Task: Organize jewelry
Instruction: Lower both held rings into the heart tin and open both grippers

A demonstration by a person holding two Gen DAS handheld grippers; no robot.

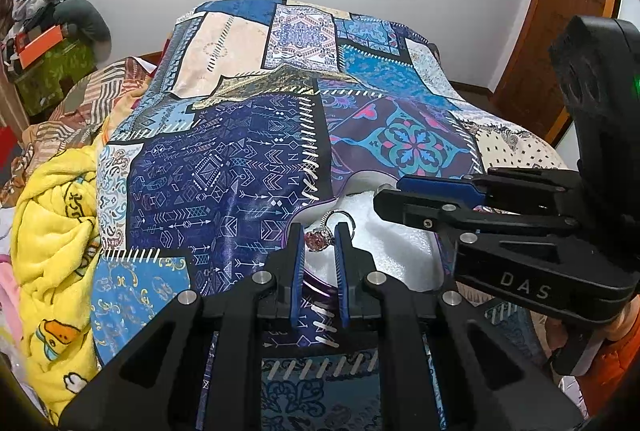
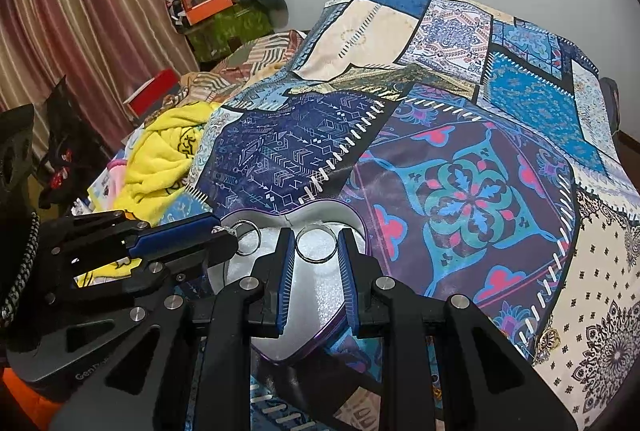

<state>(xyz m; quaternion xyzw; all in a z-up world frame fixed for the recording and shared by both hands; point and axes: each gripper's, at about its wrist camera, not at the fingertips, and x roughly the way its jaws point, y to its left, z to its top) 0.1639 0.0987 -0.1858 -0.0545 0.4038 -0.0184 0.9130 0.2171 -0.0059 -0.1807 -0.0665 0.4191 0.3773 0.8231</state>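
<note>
A heart-shaped purple-rimmed box with white foam lining lies on the patterned blue cloth. My left gripper is shut on a silver ring with a pink stone over the box's edge; the ring's band sticks up behind the fingers. In the right wrist view this gripper comes in from the left, with the ring at its tip. My right gripper is shut on a plain silver ring held over the box. It shows in the left wrist view from the right.
The patchwork cloth covers a raised surface. A yellow blanket lies bunched at the left. Boxes and clothes are piled by the back wall, with a curtain at the left and a wooden door at the right.
</note>
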